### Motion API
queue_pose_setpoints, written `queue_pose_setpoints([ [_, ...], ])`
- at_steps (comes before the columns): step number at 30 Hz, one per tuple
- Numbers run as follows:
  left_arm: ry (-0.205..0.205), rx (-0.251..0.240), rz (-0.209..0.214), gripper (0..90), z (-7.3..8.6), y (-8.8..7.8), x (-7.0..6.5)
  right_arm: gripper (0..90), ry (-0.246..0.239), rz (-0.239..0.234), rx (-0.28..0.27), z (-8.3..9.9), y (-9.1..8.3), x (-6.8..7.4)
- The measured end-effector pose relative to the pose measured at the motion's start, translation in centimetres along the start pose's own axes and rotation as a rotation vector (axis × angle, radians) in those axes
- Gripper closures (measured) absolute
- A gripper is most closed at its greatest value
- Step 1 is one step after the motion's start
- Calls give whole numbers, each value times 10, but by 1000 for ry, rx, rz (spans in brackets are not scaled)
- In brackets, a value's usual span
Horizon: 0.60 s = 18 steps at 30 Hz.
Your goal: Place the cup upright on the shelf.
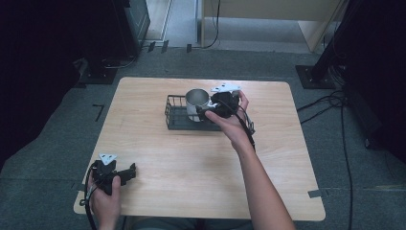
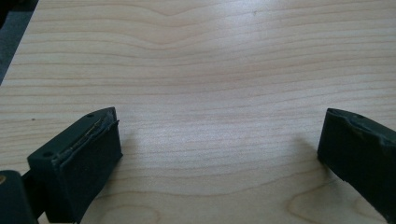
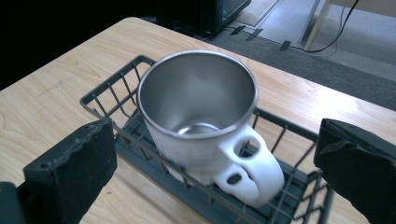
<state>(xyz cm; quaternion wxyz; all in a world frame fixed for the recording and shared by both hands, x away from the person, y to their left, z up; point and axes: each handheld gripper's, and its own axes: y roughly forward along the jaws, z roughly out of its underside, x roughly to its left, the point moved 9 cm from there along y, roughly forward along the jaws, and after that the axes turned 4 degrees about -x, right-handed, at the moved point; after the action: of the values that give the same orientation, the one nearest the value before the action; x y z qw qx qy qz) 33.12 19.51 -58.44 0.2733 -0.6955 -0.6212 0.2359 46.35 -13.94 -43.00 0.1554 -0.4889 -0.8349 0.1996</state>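
A steel mug [image 1: 195,98] [image 3: 198,112] with a white two-hole handle [image 3: 247,172] stands in a black wire basket [image 1: 174,114] [image 3: 112,88] at the table's far middle. My right gripper [image 1: 207,111] [image 3: 215,140] hangs just right of the mug and points at it. It is open, its jaws wide apart on either side of the handle and touching nothing. My left gripper [image 1: 127,173] [image 2: 219,126] rests low over the bare wood near the front left corner, open with nothing between its jaws.
The light wooden table [image 1: 191,167] [image 2: 210,56] has rounded corners. Around it on the grey carpet are a dark stand base [image 1: 103,72] at back left, another base [image 1: 313,76] and cables [image 1: 335,103] at right.
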Motion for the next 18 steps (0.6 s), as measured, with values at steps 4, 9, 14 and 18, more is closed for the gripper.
queue_pose_setpoints([
  [4, 0, 0, 0, 0, 0, 0, 0, 0, 4, 8, -2, 9, -8, -4],
  [9, 0, 0, 0, 0, 0, 0, 0, 0, 9, 23, -4, 22, -19, -11],
  [14, 0, 0, 0, 0, 0, 0, 0, 0, 15, 38, -1, 37, -28, -18],
  [18, 0, 0, 0, 0, 0, 0, 0, 0, 20, 54, 3, 49, -34, -25],
])
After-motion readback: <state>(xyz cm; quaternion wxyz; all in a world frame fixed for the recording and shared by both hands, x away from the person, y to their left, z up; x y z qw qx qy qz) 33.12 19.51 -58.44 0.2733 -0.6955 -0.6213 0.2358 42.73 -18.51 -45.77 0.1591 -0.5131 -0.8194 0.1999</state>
